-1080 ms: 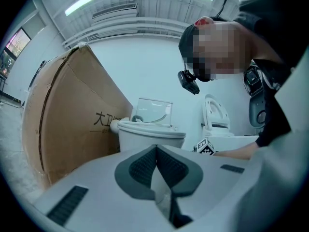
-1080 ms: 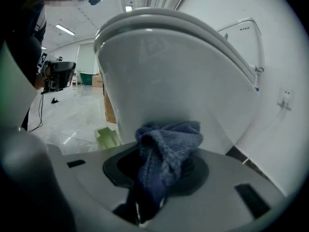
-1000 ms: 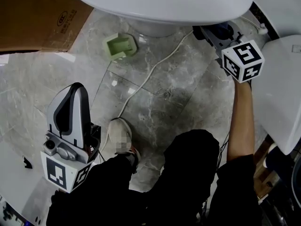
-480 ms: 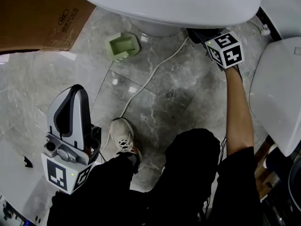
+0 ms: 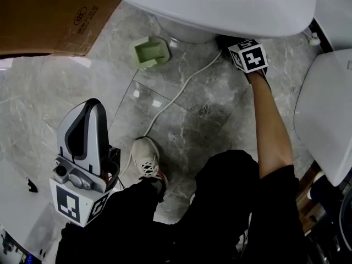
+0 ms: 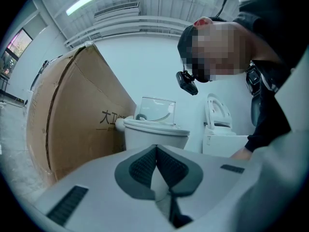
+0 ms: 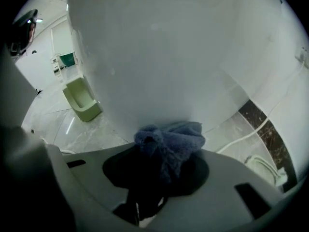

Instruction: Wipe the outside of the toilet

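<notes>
Head view shows marble floor below toilet; right gripper clamps cloth, left gripper's jaws together.

Toilet partly beyond top edge

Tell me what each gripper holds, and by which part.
The right gripper is shut on a bunched blue cloth, whose tuft sticks out past the jaws against the toilet. The left gripper holds nothing; its jaws are together.
</notes>
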